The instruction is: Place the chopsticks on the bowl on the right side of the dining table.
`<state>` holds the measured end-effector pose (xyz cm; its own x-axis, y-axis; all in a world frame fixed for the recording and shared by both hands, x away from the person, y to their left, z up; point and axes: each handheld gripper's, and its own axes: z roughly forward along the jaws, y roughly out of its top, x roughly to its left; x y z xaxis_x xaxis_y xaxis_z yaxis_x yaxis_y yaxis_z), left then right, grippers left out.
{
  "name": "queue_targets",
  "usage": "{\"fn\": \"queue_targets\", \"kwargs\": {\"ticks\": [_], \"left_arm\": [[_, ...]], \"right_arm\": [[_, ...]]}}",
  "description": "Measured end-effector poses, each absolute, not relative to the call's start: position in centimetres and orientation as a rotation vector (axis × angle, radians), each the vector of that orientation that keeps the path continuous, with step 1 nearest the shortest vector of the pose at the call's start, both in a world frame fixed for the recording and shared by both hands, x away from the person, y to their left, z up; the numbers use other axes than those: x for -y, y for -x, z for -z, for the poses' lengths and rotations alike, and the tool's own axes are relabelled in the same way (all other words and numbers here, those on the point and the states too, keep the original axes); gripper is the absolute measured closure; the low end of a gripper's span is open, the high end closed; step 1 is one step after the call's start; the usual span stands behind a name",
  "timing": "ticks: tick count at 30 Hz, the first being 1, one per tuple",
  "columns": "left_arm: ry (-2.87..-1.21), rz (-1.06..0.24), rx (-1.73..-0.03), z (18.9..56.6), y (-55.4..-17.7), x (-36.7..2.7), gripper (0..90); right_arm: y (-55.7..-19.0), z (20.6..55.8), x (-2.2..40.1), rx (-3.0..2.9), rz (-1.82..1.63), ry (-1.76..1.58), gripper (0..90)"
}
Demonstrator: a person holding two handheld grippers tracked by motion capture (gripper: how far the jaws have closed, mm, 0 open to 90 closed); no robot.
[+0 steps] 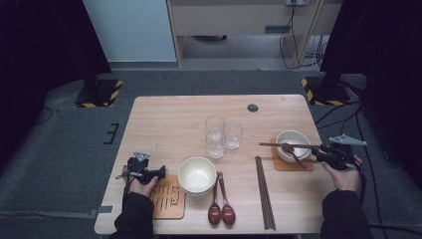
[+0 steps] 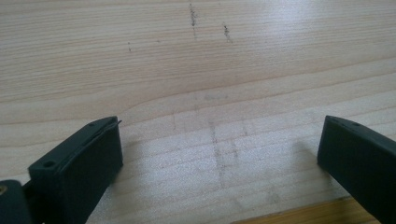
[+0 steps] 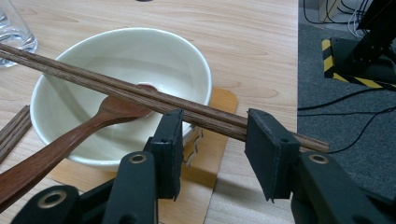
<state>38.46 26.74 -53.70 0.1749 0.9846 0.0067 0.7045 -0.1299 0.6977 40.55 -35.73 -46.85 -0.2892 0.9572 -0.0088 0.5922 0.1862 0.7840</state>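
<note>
The pair of dark wooden chopsticks lies across the rim of the round white ceramic bowl, its near end passing between the right gripper fingers, which stand released around it. A careless withdrawal could knock the 2 sticks off toward the bench. The left gripper fingers gape, empty.

A pair of chopsticks lies across the bowl, which holds a spoon and stands on a coaster.
</note>
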Motion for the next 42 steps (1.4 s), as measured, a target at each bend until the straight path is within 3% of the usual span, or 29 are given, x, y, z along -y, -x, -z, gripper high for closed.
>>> {"fn": "queue_targets", "kwargs": {"ticks": [12,26,42], "left_arm": [[-1.899,-0.653,-1.588,53.7,-38.5,-26.7,0.0],[-1.899,-0.653,-1.587,53.7,-38.5,-26.7,0.0],[-1.899,-0.653,-1.587,53.7,-38.5,-26.7,0.0]], "right_arm": [[-40.5,46.5,35.7,-1.953,-0.952,-1.437,55.8],[-41.3,44.8,32.9,-1.967,-1.041,-1.359,53.2],[-43.7,46.1,30.6,-2.010,-1.005,-1.362,49.5]]}}
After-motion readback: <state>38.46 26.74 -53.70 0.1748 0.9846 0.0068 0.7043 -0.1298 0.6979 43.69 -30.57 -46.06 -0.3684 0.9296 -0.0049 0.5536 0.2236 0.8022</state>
